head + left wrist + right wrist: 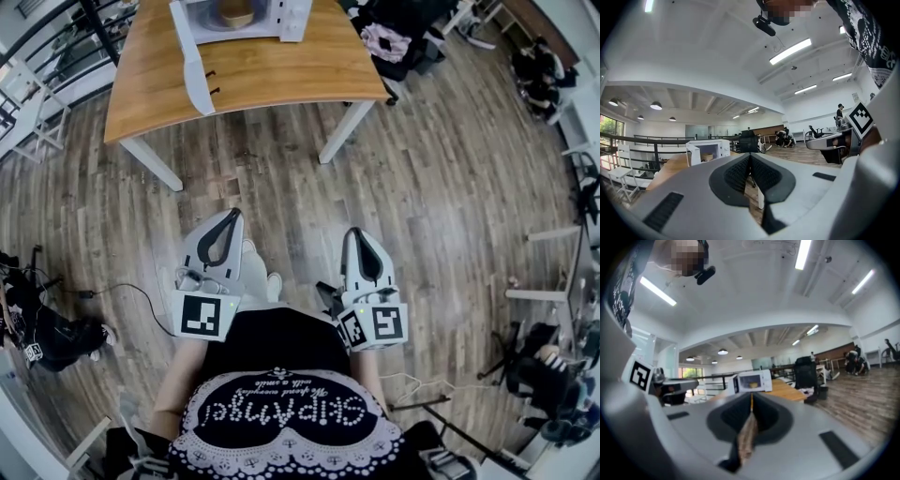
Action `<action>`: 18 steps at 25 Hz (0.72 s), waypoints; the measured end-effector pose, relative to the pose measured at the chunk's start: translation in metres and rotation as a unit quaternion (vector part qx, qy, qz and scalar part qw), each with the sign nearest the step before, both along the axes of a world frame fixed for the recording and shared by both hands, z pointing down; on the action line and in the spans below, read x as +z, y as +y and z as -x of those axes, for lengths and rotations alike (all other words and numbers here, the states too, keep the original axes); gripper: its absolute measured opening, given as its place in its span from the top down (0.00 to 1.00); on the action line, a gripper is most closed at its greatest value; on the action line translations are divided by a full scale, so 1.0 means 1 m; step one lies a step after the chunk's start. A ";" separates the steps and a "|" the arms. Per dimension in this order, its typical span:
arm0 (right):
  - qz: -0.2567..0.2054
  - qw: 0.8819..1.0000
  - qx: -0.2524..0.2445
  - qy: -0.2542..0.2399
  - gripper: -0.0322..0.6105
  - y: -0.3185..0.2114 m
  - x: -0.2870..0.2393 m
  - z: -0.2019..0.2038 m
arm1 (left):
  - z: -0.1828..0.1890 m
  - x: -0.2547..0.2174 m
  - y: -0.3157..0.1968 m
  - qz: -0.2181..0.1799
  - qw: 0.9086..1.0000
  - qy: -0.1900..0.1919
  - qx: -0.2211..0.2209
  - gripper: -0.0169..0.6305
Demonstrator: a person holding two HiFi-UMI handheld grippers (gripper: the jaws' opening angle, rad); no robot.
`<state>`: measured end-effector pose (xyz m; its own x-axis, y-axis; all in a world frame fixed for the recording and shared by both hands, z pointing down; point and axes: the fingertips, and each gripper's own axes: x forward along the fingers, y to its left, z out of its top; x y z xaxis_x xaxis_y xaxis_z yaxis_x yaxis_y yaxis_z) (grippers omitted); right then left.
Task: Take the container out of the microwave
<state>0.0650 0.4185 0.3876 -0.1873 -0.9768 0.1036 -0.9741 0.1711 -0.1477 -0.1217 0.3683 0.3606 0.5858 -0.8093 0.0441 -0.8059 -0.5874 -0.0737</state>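
Head view: we count one table [281,80] carrying one microwave [292,19], door open, with one container [236,14] inside. Well apart from it, we hold the left hand-held gripper [228,217] and the right hand-held gripper [362,234]. Left gripper view: jaws pressed together, empty. Right gripper view: jaws pressed together, empty.

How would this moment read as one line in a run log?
position: away from table | microwave: door open | container: inside | left gripper: shut, empty | right gripper: shut, empty
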 end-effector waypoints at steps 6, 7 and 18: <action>0.012 1.000 0.006 0.002 0.89 -0.008 0.005 -0.005 | -0.007 0.004 -0.014 0.011 1.000 0.011 0.008 0.94; 0.014 1.000 0.008 0.002 0.89 -0.012 0.007 -0.006 | -0.008 0.005 -0.019 0.012 1.000 0.011 0.010 0.94; 0.027 1.000 0.008 0.011 0.89 -0.113 0.008 -0.010 | -0.017 0.010 -0.124 0.016 1.000 0.016 0.018 0.94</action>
<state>0.0748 0.3058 0.3956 -0.1692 -0.9725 0.1600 -0.9798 0.1484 -0.1342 -0.1044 0.2446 0.3703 0.6165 -0.7858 0.0498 -0.7855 -0.6182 -0.0291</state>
